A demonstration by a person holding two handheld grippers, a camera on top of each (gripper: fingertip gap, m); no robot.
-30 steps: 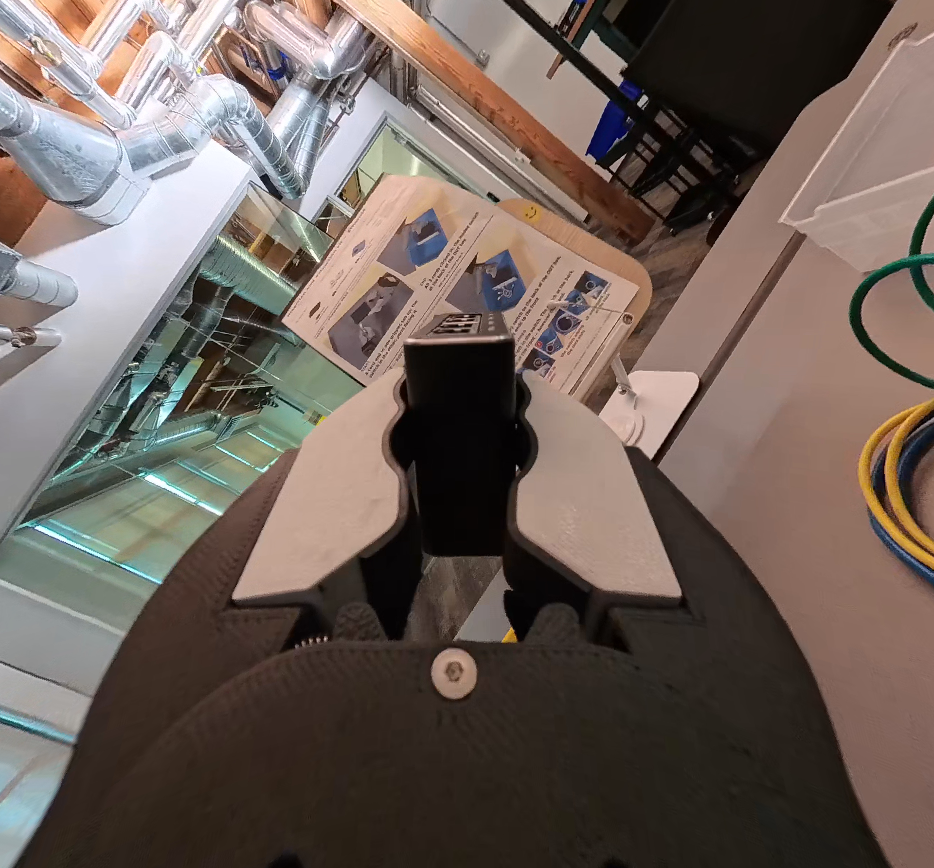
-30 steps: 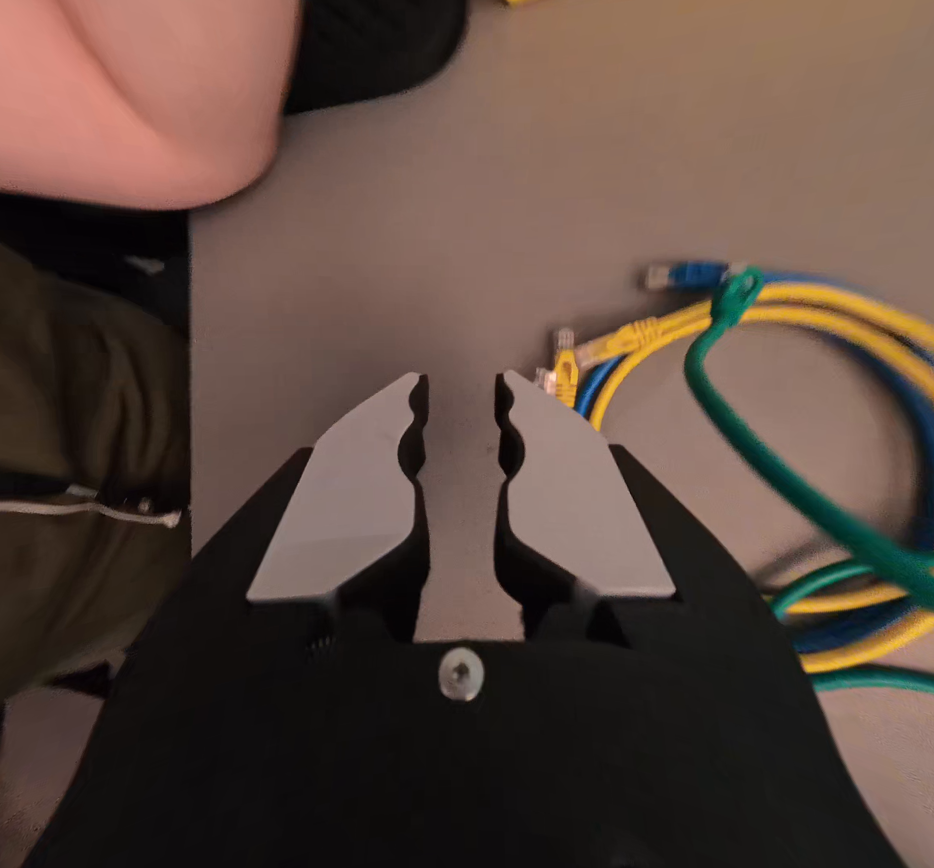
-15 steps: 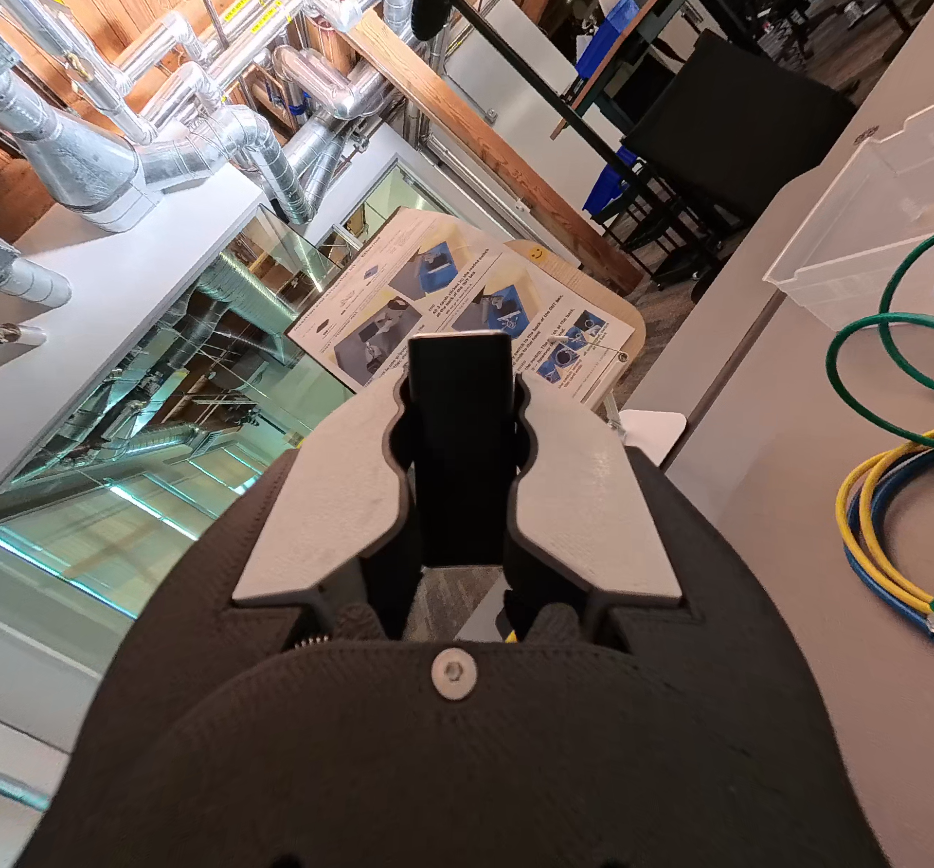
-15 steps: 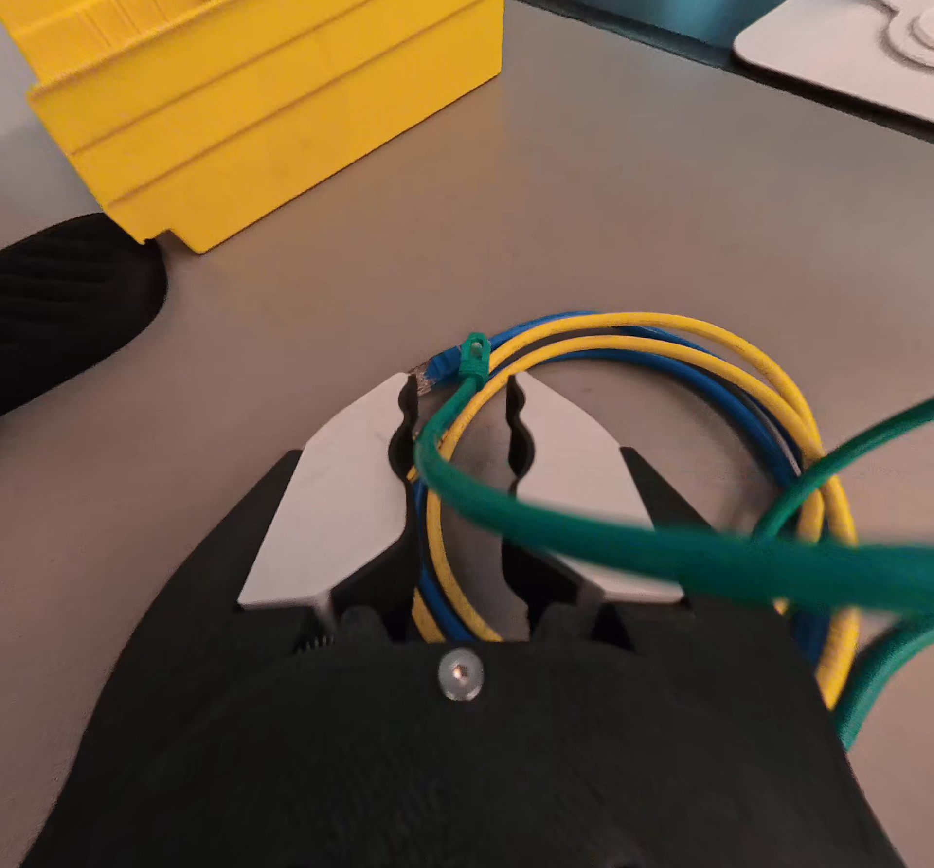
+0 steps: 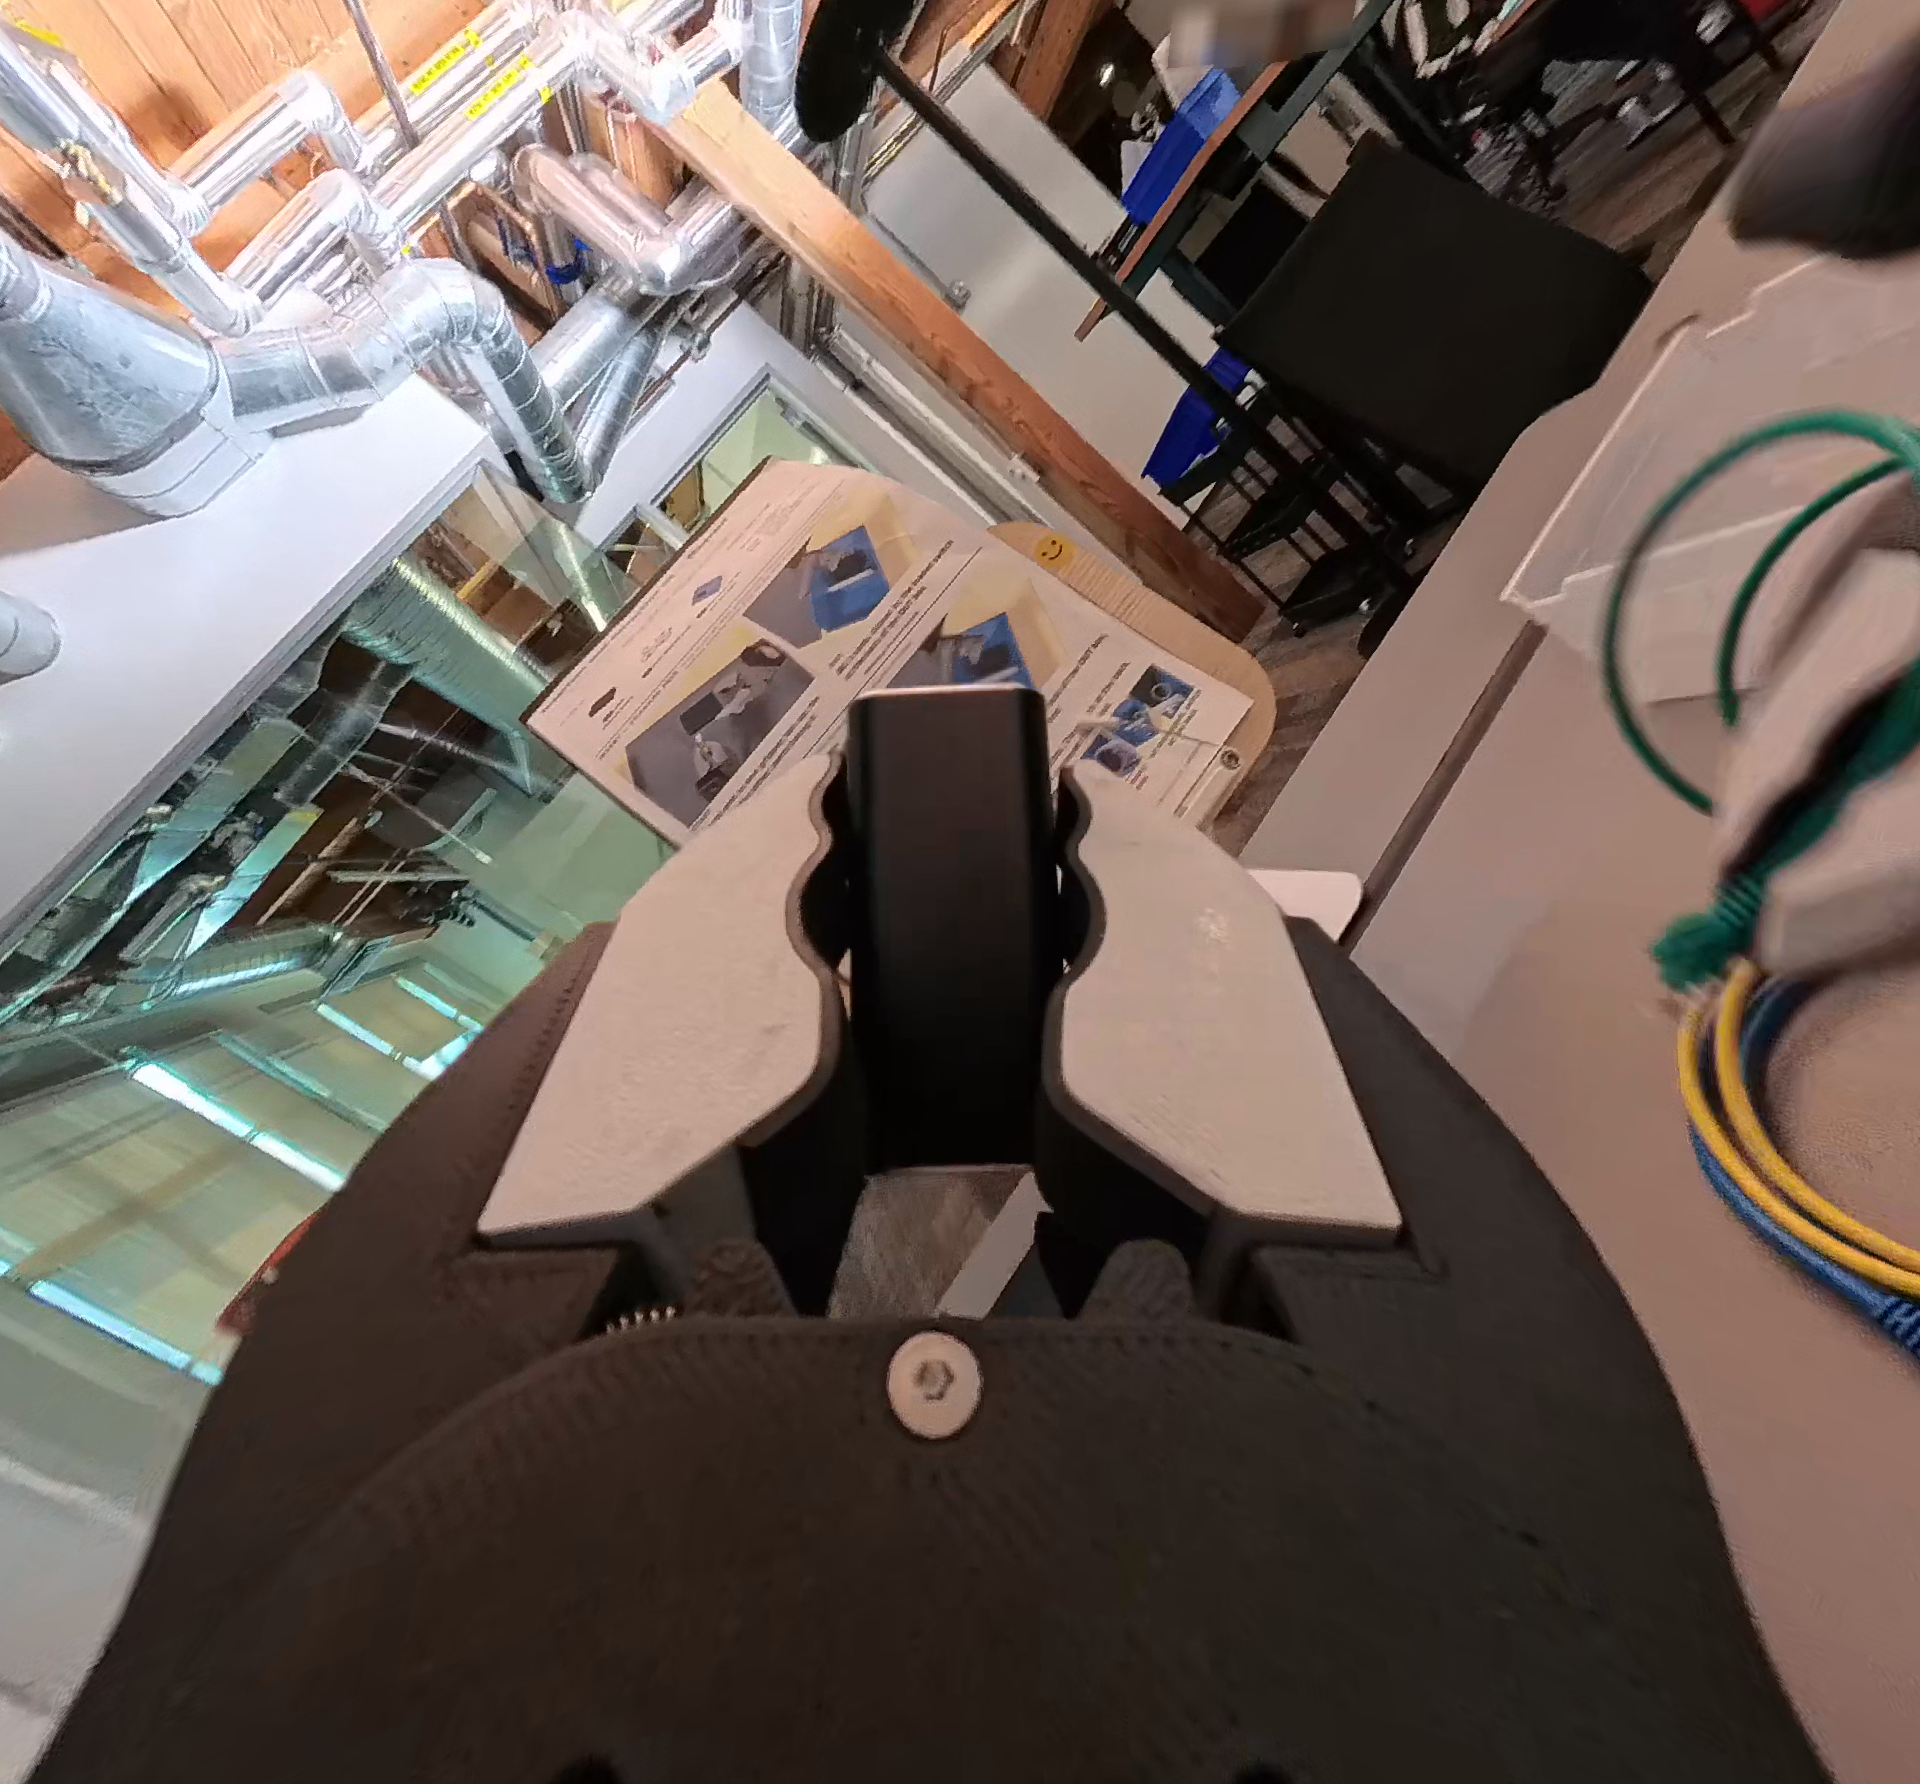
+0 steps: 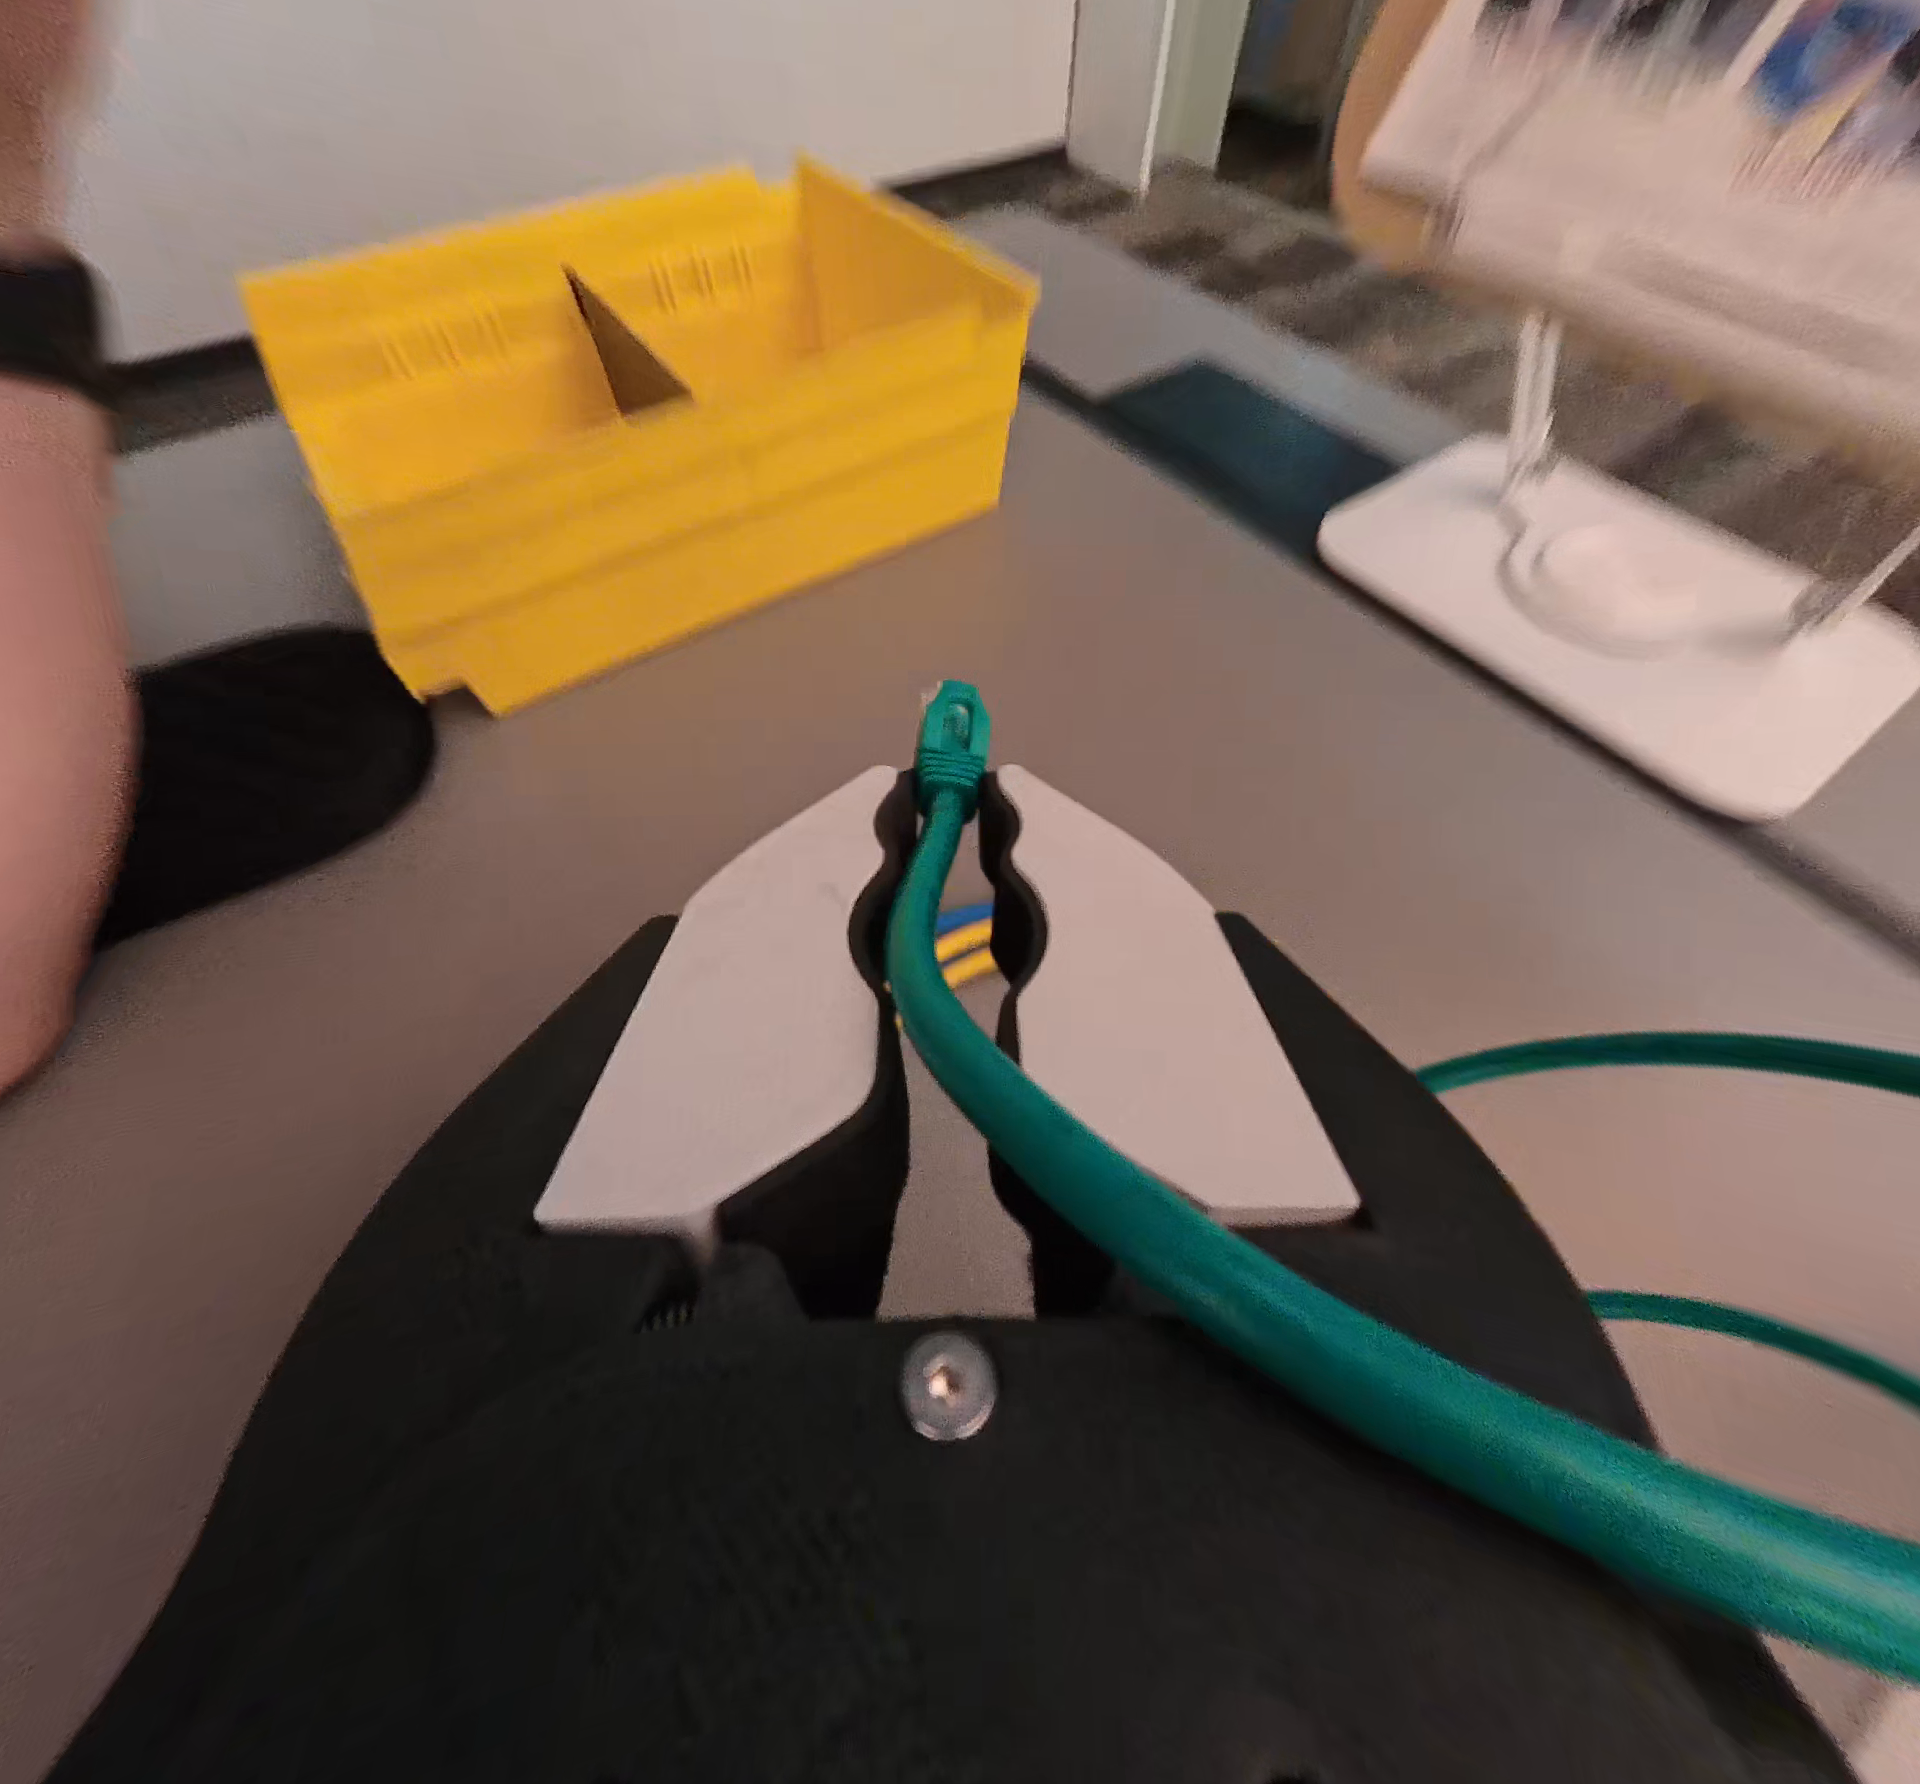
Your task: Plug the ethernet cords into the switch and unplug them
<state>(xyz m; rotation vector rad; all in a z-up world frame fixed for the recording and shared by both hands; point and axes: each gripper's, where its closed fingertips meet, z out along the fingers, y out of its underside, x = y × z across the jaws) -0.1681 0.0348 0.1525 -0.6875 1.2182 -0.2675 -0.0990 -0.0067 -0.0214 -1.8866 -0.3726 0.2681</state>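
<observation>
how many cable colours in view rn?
3: green cable held in the right gripper; yellow cable and blue cable coiled on the table. More may be hidden.

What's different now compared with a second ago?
The right gripper, open over the table a second ago, has closed on the green cord just behind its plug and lifted it. The left gripper still clamps the black switch; yellow and blue cords stayed put.
</observation>
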